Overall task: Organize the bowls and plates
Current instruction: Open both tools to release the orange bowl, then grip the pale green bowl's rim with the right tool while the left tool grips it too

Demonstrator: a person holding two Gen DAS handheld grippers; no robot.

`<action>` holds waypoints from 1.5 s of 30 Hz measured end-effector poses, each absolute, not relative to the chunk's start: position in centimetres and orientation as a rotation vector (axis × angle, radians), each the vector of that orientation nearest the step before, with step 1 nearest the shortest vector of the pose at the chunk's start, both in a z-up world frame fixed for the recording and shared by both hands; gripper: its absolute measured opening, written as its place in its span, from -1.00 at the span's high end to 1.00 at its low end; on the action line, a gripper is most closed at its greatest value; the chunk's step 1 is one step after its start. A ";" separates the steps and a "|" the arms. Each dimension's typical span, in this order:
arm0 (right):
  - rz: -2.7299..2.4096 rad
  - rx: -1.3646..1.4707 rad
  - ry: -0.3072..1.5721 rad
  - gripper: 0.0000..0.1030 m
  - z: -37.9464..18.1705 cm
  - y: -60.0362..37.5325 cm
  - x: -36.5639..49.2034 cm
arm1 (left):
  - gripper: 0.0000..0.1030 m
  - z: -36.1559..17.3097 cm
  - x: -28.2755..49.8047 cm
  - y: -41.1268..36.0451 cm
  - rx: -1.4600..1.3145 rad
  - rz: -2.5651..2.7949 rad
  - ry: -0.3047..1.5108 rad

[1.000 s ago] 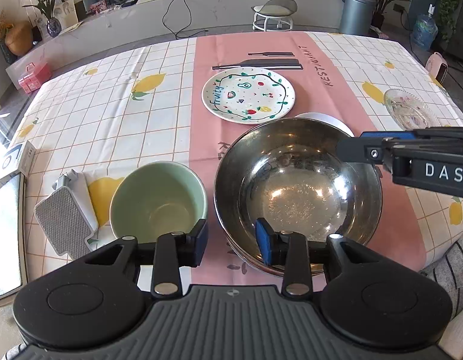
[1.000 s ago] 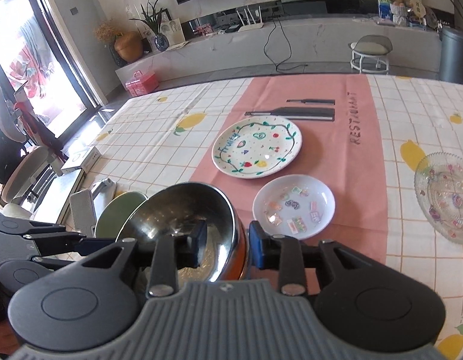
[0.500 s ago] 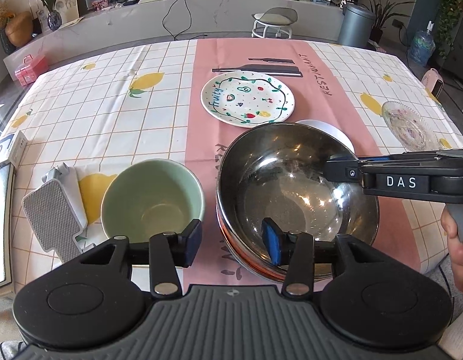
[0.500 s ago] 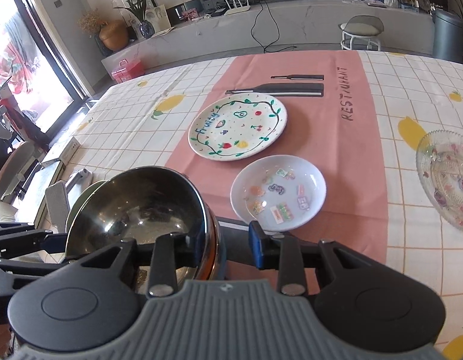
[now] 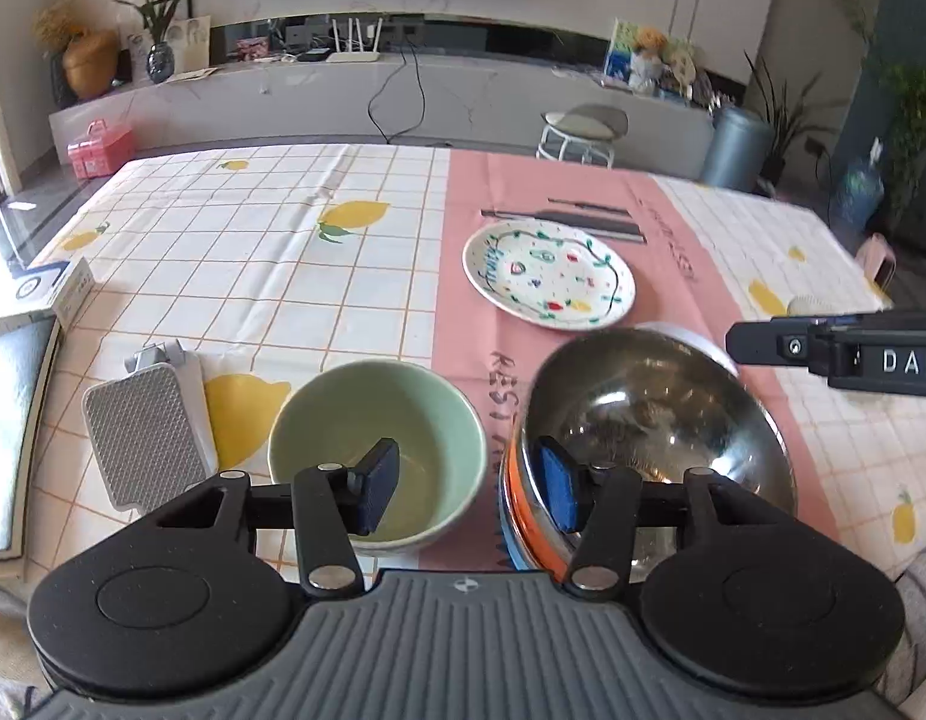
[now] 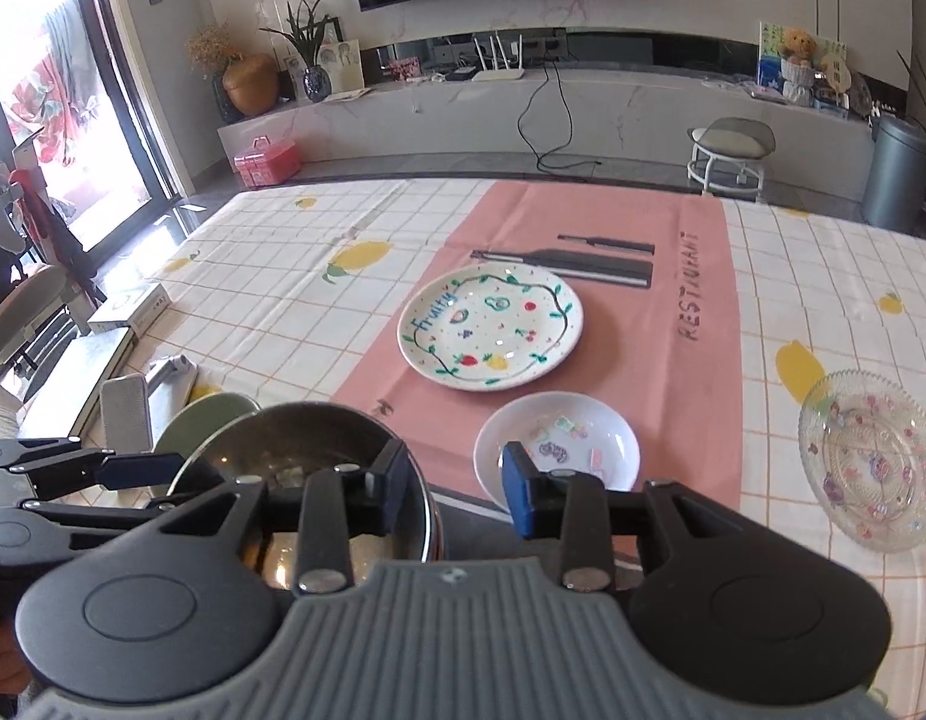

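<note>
Pale green ceramic bowl [image 5: 376, 450] at near left of table, empty, glossy. Left gripper [image 5: 469, 489] jaws apart, just been opening, nothing pinched; one pad over green bowl, other over steel rim. Shiny steel mixing bowl [image 5: 655, 420] just right of it, nested on orange-rimmed bowls [image 5: 514, 498]; how many beneath hard to tell. Right gripper [image 6: 454, 489] jaws apart, just been opening, straddling steel rim; pad contact unclear. Small white sticker-dotted dish [image 6: 556, 441] partly hidden behind pad. Fruit-painted white plate [image 6: 490, 327] mid-table. Clear glass patterned plate [image 6: 871, 459] far right.
</note>
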State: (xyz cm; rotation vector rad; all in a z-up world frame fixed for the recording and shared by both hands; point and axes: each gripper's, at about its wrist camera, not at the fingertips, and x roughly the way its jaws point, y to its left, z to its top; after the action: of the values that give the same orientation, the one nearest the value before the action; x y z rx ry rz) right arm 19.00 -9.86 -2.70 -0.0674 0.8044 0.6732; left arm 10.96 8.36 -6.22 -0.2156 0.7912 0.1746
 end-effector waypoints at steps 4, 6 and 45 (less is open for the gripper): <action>0.696 -0.122 0.755 0.23 -1.1 -8.1 18.1 | -0.35 -5.8 10.0 11.3 -0.393 0.138 0.750; 0.717 -0.151 0.738 0.15 -0.4 -6.7 17.8 | -0.42 -5.9 9.9 12.2 -0.434 0.145 0.755; 0.815 -0.583 1.084 0.55 -8.2 12.0 20.1 | 0.44 -12.1 11.7 17.4 -0.715 0.295 1.026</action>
State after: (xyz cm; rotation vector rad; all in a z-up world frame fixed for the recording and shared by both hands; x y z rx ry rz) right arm 20.13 12.02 -8.20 -0.5830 1.0837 0.8154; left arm 11.72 17.39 -12.07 -0.7155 1.0257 0.2946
